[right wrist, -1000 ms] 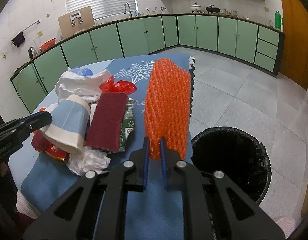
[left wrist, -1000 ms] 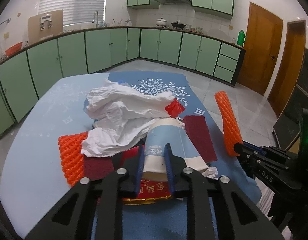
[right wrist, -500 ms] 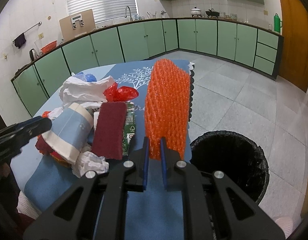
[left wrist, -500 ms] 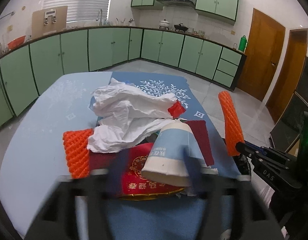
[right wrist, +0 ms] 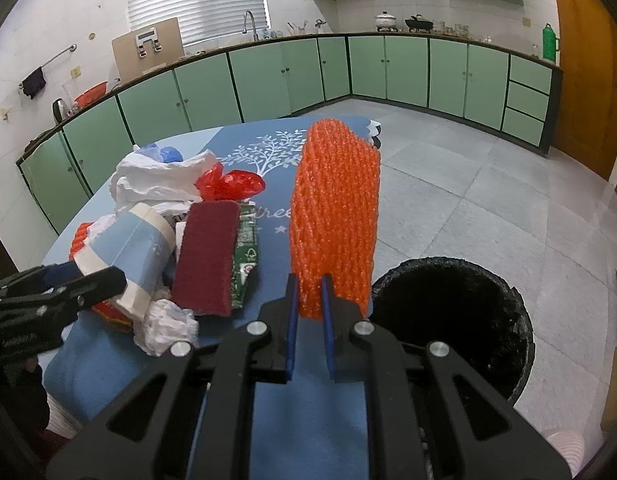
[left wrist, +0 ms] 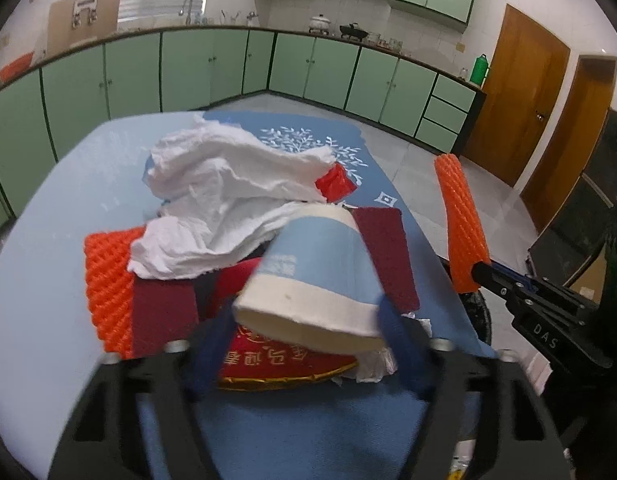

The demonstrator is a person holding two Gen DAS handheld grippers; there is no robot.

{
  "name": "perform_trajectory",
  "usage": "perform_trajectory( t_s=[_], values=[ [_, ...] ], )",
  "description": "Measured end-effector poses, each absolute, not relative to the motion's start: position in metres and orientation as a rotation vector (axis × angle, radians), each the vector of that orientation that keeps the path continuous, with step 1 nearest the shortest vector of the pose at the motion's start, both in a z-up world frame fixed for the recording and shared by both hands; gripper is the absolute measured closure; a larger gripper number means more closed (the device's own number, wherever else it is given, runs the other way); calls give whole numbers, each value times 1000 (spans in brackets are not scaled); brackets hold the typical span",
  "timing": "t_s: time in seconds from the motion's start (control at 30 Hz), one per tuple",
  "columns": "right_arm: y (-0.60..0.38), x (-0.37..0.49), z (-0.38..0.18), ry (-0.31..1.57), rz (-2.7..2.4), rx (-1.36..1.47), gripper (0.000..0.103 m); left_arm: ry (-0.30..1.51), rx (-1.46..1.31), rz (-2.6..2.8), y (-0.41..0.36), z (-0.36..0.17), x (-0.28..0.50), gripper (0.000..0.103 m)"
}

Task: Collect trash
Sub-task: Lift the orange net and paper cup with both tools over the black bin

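Although motion blur smears the left tongs [left wrist: 304, 344] at the bottom of the left wrist view, their blue fingers [left wrist: 402, 340] stand spread wide on either side of the paper cup [left wrist: 312, 280], which lies on its side; whether they touch it is hard to tell. Under the cup a red packet [left wrist: 276, 364] with gold edging is mostly covered, and crumpled white paper [left wrist: 228, 200] hides much of the pile at centre frame. An orange foam net [left wrist: 108, 280] peeks out at the left, partly under a maroon scouring pad [left wrist: 164, 320].

From the right wrist view, the right tongs [right wrist: 310, 316] are pinched nearly together on the bottom edge of a second orange foam net [right wrist: 334, 220], holding it upright at centre frame. At lower right the black trash bin [right wrist: 520, 320] stands on the floor beside the tabletop [right wrist: 108, 368]; its inside is too dark to make out. Another maroon scouring pad [right wrist: 208, 256] lies over a green wrapper [right wrist: 246, 260], with a red plastic bag [right wrist: 228, 184] behind.
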State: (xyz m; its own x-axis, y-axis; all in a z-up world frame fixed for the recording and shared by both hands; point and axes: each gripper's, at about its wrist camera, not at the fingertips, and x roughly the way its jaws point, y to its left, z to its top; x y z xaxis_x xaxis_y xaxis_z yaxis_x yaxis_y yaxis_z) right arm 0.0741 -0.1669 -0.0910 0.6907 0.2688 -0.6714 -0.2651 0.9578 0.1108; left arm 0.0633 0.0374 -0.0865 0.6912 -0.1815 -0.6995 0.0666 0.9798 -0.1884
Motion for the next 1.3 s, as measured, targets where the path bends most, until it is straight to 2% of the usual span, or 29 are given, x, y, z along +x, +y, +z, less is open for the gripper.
perform_trajectory(
  t_s=[0.13, 0.27, 0.3, 0.83, 1.3],
  values=[
    [-167, 77, -92, 756, 291, 10, 92, 765, -152, -127, 39, -83, 59, 66],
    [-166, 77, -92, 755, 290, 12, 92, 747, -140, -117, 37, -80, 55, 75],
    [-166, 77, -91, 753, 290, 10, 92, 740, -146, -128, 37, -78, 53, 92],
    [-177, 64, -55, 665, 323, 68, 92, 592, -88, -200, 13, -36, 49, 93],
    [-249, 63, -50, 648, 157, 114, 92, 573, -18, -398, -74, -32, 89, 93]
  ],
)
